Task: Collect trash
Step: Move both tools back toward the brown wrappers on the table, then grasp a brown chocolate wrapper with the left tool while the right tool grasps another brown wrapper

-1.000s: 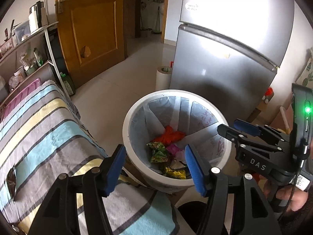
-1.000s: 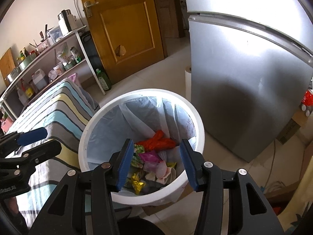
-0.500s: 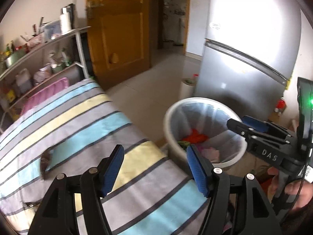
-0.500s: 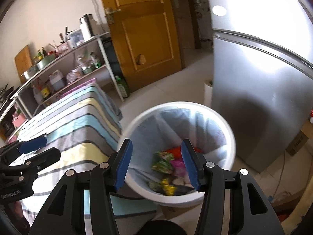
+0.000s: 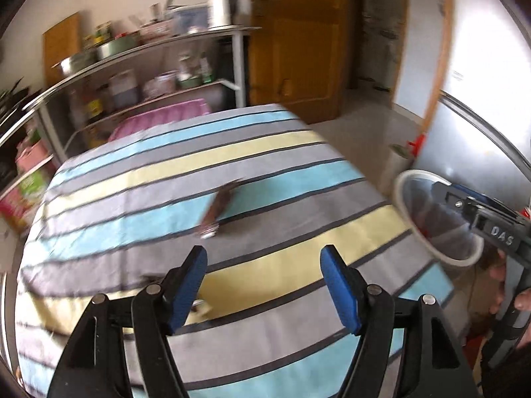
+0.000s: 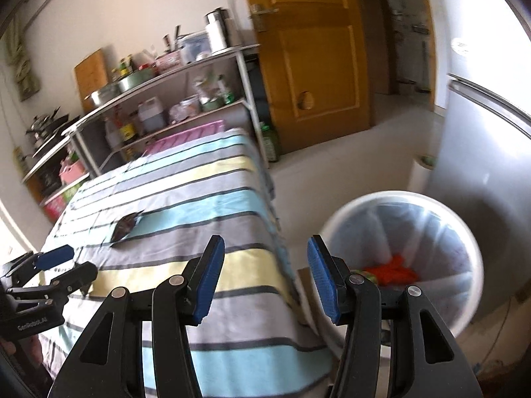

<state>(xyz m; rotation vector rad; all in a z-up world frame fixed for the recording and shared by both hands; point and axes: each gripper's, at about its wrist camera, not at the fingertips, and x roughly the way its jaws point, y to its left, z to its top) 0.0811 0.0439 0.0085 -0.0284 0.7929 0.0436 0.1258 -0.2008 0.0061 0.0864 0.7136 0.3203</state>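
A dark brown wrapper (image 5: 218, 206) lies on the striped cloth (image 5: 298, 179), ahead of my left gripper (image 5: 264, 255). That gripper's jaws are opening with nothing between them. A small scrap (image 5: 200, 308) lies by its left finger. My right gripper (image 6: 265, 248) hangs open and empty over the cloth's right edge, beside the white lined bin (image 6: 398, 199), which holds orange trash (image 6: 395, 269). The right wrist view shows the wrapper (image 6: 127, 225) beyond the left gripper (image 6: 83, 260). In the left wrist view, the bin (image 5: 405, 214) and right gripper (image 5: 441, 189) sit at the right.
A metal shelf rack (image 6: 159, 76) with pots, bottles and boxes runs along the wall behind the cloth. A wooden door (image 6: 315, 49) stands at the back and a silver fridge (image 6: 481, 139) on the right. A paper roll (image 6: 423, 169) and a green bottle (image 6: 270, 142) stand on the floor.
Both grippers have swung left, away from over the bin and onto the striped cloth. The brown wrapper has come into the middle of the left view. The left jaws stand a little wider.
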